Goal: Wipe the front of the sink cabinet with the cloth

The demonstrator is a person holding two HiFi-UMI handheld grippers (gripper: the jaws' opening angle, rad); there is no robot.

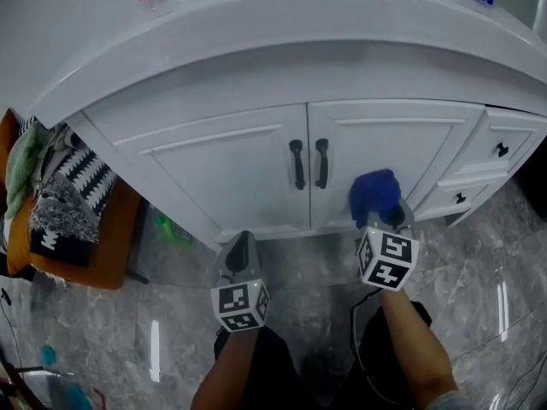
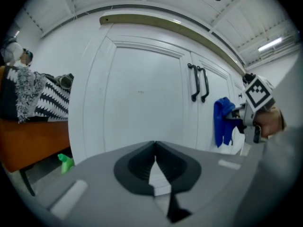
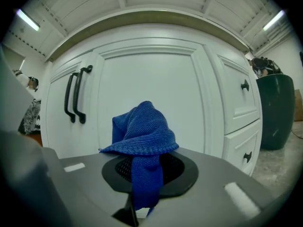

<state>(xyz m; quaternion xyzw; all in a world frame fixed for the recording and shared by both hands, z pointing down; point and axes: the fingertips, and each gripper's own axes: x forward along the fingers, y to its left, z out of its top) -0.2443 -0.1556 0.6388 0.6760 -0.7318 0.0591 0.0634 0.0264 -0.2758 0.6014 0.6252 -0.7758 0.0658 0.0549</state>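
The white sink cabinet (image 1: 256,169) has two doors with black handles (image 1: 308,163) and drawers at the right. A blue cloth (image 1: 374,193) is clamped in my right gripper (image 1: 386,220), held at the lower part of the right door (image 3: 151,93); whether it touches the door cannot be told. In the right gripper view the blue cloth (image 3: 142,141) bunches over the shut jaws. My left gripper (image 1: 242,248) hangs low before the left door (image 2: 142,98), shut and holding nothing. The left gripper view also catches the cloth (image 2: 222,119) and the right gripper (image 2: 234,115).
An orange chair (image 1: 94,246) piled with patterned clothes (image 1: 64,186) stands left of the cabinet. A green spray bottle (image 1: 171,229) lies on the marble floor (image 1: 479,272) by the cabinet's left corner. A dark bin (image 3: 277,110) stands to the right. The countertop (image 1: 282,24) overhangs the doors.
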